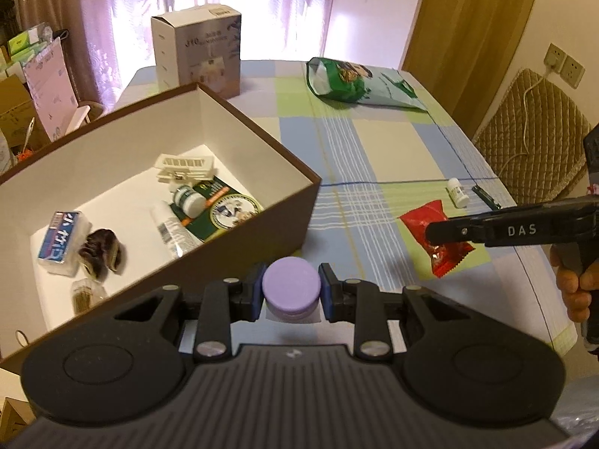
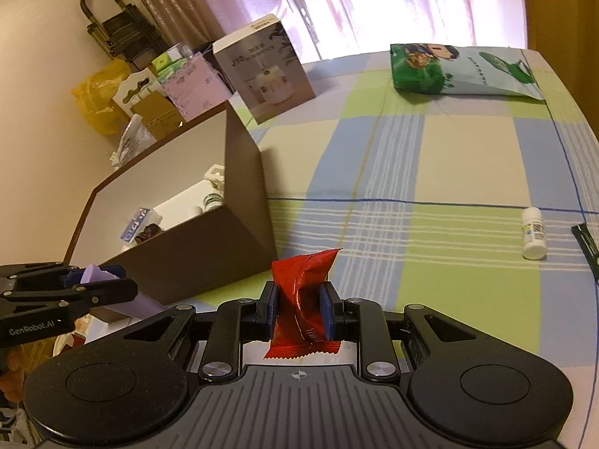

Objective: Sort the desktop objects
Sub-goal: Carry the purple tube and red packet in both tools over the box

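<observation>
Left claw [image 1: 291, 292] is clenched on a purple-lidded jar [image 1: 291, 285], blue pads touching the lid on both sides, held just outside the near wall of the brown box [image 1: 258, 232]. Left wrist view: box sits open on the checked surface [image 1: 393, 142] and holds a white plastic rack [image 1: 186, 166], a small white bottle [image 1: 189, 199], a green printed packet [image 1: 224, 209], a clear tube [image 1: 173, 232], a blue tissue pack [image 1: 61, 241] and a dark wrapped item [image 1: 101, 254]. Right claw [image 1: 434, 232] comes in from the right over a red snack packet [image 1: 436, 239] (grip itself not readable from this side). Behind it lie a white vial [image 1: 458, 192], a green snack bag [image 1: 355, 81] and a grey carton [image 1: 198, 52].

Right wrist view: right claw [image 2: 298, 310] is clenched on the red snack packet [image 2: 303, 310], packet upright and squeezed at its middle, above the surface [image 2: 430, 157]. Brown box [image 2: 209, 247] is to the left, left claw [image 2: 93, 280] with the purple-lidded jar [image 2: 98, 275] just at its near corner. White vial [image 2: 533, 232] lies well apart to the right; green snack bag [image 2: 430, 71] and grey carton [image 2: 265, 71] at the far edge.
</observation>
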The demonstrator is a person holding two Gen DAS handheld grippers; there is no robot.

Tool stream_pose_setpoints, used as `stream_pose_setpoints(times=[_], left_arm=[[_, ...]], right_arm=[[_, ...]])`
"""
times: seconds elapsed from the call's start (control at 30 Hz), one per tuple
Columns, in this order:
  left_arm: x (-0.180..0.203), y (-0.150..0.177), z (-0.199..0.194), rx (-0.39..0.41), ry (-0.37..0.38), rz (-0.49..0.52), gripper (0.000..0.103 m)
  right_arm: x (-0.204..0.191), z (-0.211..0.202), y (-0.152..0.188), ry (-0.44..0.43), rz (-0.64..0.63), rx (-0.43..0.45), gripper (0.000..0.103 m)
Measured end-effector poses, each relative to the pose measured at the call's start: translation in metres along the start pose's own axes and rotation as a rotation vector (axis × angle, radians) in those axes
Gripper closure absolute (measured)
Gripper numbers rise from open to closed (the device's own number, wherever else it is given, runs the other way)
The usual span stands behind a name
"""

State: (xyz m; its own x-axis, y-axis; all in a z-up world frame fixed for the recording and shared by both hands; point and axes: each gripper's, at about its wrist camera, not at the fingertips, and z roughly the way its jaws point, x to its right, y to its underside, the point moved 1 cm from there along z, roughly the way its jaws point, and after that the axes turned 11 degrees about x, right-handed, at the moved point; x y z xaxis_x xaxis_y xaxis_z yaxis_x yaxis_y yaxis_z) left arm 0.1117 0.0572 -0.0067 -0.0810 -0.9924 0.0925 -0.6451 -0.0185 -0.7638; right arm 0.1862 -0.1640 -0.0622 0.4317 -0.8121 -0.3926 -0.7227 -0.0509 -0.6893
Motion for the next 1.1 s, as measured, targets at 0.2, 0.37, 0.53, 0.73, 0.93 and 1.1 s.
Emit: stream_pose_setpoints(times=[0.2, 0.37, 0.53, 0.73, 0.93, 1.1], left_arm=[[-0.017, -0.010, -0.021, 0.052, -0.006, -0.015, 0.078], [-0.033, -0.020, -0.039, 0.098, -0.025, -0.031, 0.078], [-0.050, -0.030, -0.058, 0.151, -0.045, -0.054, 0.078], [-0.077, -0.045, -0.074, 0.211, -0.108, -0.067, 0.079], [-0.106, -0.051, -0.074, 0.223, -0.168, -0.095, 0.079], [-0.123, -0.054, -0.059, 0.207, -0.188, -0.103, 0.079]], right_arm=[[-0.016, 0.006, -0.008, -0.024, -0.022, 0.015, 0.077], [-0.031, 0.013, -0.014, -0.046, -0.039, 0.022, 0.077], [-0.045, 0.018, -0.021, -0.067, -0.054, 0.036, 0.077], [-0.061, 0.020, -0.036, -0.097, -0.077, 0.080, 0.077], [-0.082, 0.025, -0.054, -0.142, -0.111, 0.120, 0.077], [-0.103, 0.041, -0.069, -0.190, -0.144, 0.138, 0.077]])
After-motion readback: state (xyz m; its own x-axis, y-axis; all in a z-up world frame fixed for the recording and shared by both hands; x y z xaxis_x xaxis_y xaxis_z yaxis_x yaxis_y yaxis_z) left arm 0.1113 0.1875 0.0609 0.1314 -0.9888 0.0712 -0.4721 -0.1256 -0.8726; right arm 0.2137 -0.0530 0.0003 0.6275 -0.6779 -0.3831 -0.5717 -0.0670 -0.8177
